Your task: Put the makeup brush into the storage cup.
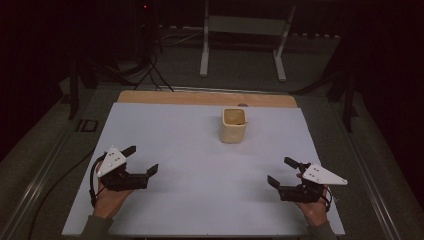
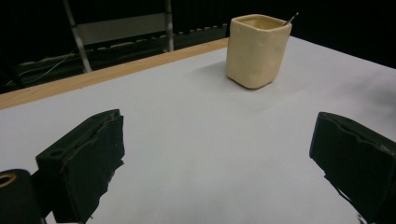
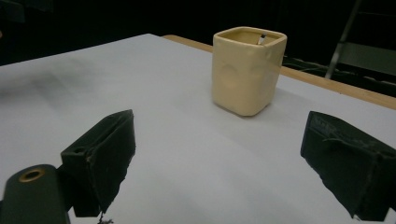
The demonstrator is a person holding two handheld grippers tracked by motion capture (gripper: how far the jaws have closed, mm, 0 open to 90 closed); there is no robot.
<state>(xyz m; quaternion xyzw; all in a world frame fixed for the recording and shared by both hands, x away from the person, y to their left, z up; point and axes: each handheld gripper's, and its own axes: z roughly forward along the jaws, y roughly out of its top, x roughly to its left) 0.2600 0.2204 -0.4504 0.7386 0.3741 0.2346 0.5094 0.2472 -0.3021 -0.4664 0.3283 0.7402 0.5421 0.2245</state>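
A cream square cup (image 1: 233,125) is seen upright toward the far middle of the white table (image 1: 200,200), well apart from both tools. It is judged to be glazed ceramic: stiff, fairly heavy, slippery and breakable, best taken across two flat walls or over the rim. A thin metal tip (image 2: 290,19) is seen inside. The left gripper (image 1: 141,161) and right gripper (image 1: 281,172) are held low near the front corners, jaws spread wide and empty, angled inward.

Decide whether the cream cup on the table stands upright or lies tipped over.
Upright. The cream cup rests on its base on the white table, open mouth facing up, walls vertical in both gripper views.
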